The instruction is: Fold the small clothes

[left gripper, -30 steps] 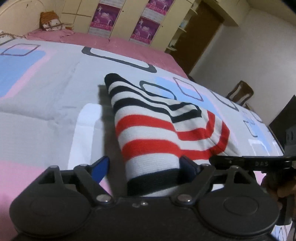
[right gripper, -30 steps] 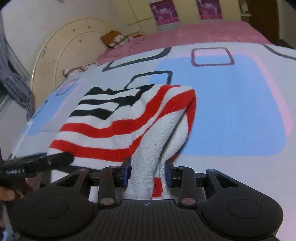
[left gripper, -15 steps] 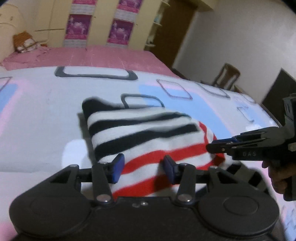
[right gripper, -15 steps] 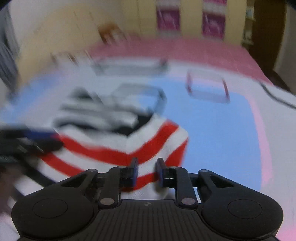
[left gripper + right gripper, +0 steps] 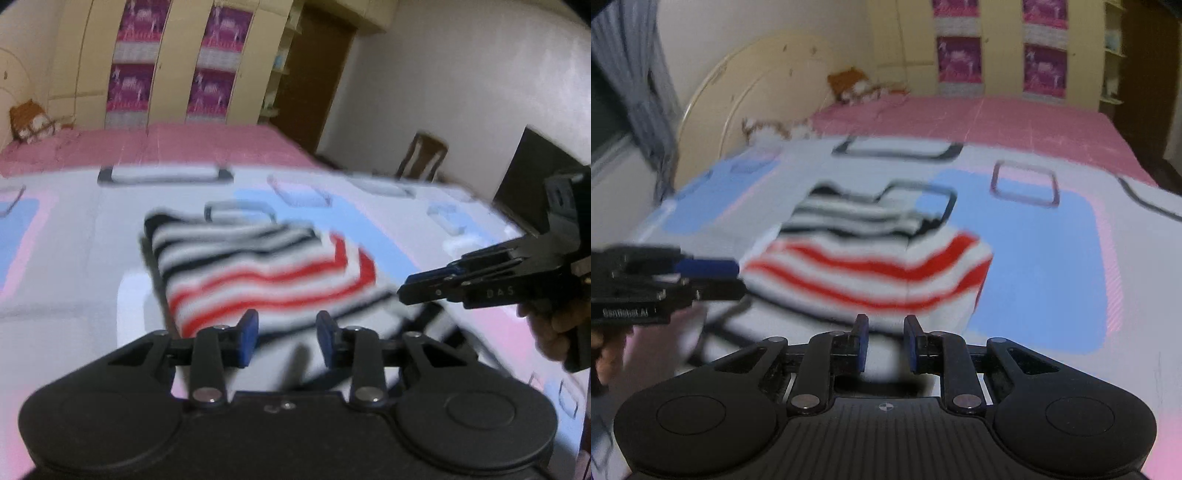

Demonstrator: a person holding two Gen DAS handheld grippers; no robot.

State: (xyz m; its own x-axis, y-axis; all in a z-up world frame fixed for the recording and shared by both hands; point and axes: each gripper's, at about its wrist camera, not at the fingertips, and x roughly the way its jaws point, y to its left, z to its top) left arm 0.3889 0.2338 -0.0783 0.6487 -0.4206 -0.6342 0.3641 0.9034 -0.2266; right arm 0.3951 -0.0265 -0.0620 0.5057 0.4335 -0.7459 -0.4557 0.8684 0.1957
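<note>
Judging by how things lie, a fold has been laid down and both tools are clear of the cloth: the striped knit garment [image 5: 258, 269] lies doubled on the patterned bedspread [image 5: 74, 258], its upper layer of red and white bands overlapping a lower layer of black and white ones. The left gripper [image 5: 286, 338] hovers just short of the near edge with its blue pads apart and nothing between them; the right gripper [image 5: 884, 341] sits likewise before the near edge, its jaws parted by a narrower gap and empty. From the left wrist view the right tool shows at the side, near the garment's red-striped corner, though that view does not settle its jaw state. The next move probably calls for choosing a fresh edge, likely the near hem or a side, and closing on both layers together so the fold does not slip. Motion blur softens the cloth, so seams and sleeves cannot be made out; the knit looks thick, soft and slightly puffed at the folded right-hand edge [image 5: 979, 266].
</note>
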